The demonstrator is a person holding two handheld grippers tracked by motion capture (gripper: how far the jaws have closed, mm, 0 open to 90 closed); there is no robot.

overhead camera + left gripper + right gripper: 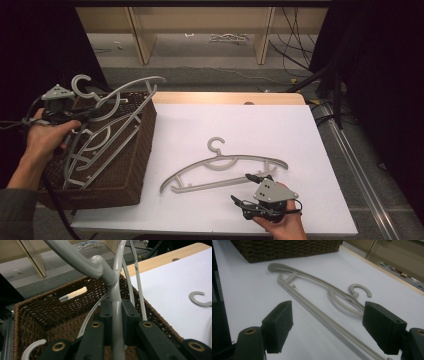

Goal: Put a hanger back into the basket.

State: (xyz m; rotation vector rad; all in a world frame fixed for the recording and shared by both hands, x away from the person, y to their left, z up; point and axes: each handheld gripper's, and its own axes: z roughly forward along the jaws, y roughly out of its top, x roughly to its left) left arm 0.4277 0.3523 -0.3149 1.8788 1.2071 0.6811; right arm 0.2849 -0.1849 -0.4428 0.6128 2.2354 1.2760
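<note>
A brown wicker basket (127, 165) at the table's left holds several grey plastic hangers. My left gripper (90, 113) is over the basket, shut on one grey hanger (127, 87) that tilts up across the far rim. In the left gripper view the jaws (116, 315) clamp that hanger's stem (115, 295), with the basket (50, 315) below. Another grey hanger (225, 167) lies flat on the white board. My right gripper (241, 187) rests open just in front of it. In the right gripper view the flat hanger (317, 310) lies beyond the wide-open gripper (331, 326), untouched.
The white board (280, 125) covers a wooden tabletop (225, 97). Beyond the table's far edge are the floor, wooden furniture legs (142, 40) and loose cables (295, 45). A metal rail (355, 165) runs along the right side.
</note>
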